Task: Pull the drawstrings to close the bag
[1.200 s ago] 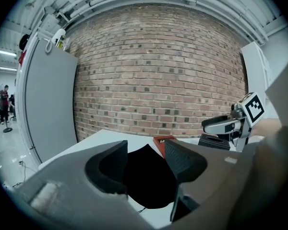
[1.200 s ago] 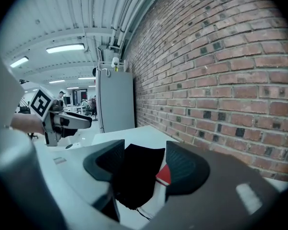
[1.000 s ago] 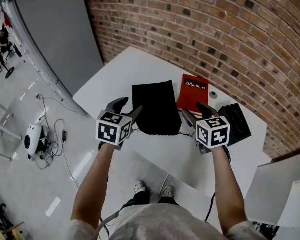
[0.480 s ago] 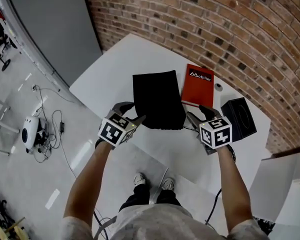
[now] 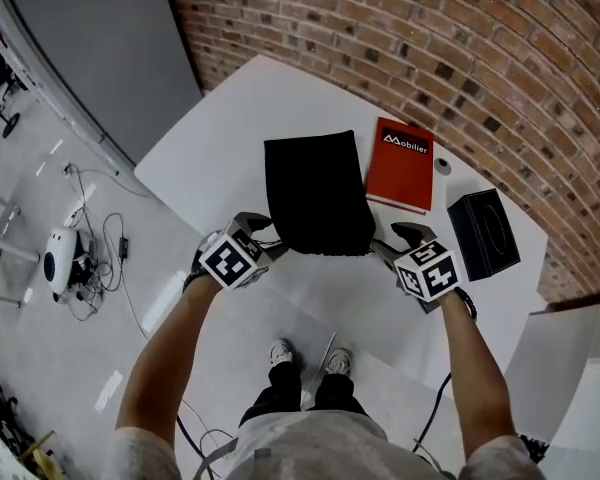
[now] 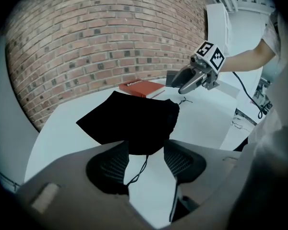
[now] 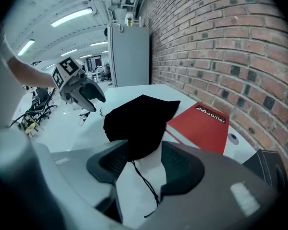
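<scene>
A black drawstring bag [image 5: 315,193] lies flat on the white table [image 5: 230,128], its mouth toward me. My left gripper [image 5: 270,236] sits at the near left corner and my right gripper [image 5: 388,240] at the near right one. In the left gripper view the jaws [image 6: 145,150] stand open around the bag's corner, and a thin black cord [image 6: 137,171] runs between them. In the right gripper view the jaws [image 7: 144,150] have just been closing and are still open. The other cord [image 7: 146,186] lies between them, with no pad pressing on it.
A red book [image 5: 400,163] lies right of the bag, a small round grey object [image 5: 442,166] beside it. A black box [image 5: 485,233] stands further right. Brick wall behind the table; the table's near edge is just below my grippers.
Both grippers have come down and forward, from above the table's near edge to the bag's two near corners. The left one has also rolled.
</scene>
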Motion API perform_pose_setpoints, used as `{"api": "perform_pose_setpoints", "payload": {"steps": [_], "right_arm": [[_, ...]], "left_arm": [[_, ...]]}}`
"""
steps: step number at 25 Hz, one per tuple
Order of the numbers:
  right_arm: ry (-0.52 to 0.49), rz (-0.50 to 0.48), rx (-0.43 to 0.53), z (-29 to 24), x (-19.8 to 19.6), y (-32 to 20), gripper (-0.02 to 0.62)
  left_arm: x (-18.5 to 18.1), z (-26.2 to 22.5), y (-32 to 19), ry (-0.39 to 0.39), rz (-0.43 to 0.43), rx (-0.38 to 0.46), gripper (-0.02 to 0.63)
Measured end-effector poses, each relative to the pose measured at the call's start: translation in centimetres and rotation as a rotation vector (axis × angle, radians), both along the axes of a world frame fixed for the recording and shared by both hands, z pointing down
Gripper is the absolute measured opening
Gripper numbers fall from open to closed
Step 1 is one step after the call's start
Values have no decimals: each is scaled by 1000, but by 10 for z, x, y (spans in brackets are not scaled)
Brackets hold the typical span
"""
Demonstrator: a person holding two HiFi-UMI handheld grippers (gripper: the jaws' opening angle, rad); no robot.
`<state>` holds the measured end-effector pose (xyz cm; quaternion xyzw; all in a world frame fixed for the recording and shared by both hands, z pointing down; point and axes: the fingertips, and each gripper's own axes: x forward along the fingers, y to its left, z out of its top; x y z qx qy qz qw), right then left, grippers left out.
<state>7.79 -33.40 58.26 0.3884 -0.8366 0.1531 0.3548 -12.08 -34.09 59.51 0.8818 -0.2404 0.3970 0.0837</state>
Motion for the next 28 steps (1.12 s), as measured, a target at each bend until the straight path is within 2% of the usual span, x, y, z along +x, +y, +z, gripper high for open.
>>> {"api": "perform_pose_setpoints", "payload": {"steps": [4,7,13,16,19,24,28], "right_arm": [[56,-65,-39,18,-1,7,212],[78,-107,-74,31,-2,13,209],[105,-154,-132,50,-2,20,189],[121,-177,-153,58,-3,22,182],[144,-203,-166,64,-4,24,172],[177,-237,-174,71,-3,26,146],[193,-251,-178,75,-3,27,120]], "left_arm": [[-4,28,7,-77,62,-50,233],[-2,39,8,-95,107,-59,233],[-9,53,10,-164,141,-107,215],[-6,57,7,-173,165,-119,207],[-3,59,6,-181,182,-121,165],[2,65,6,-194,203,-133,158],[5,67,5,-197,204,-129,117]]}}
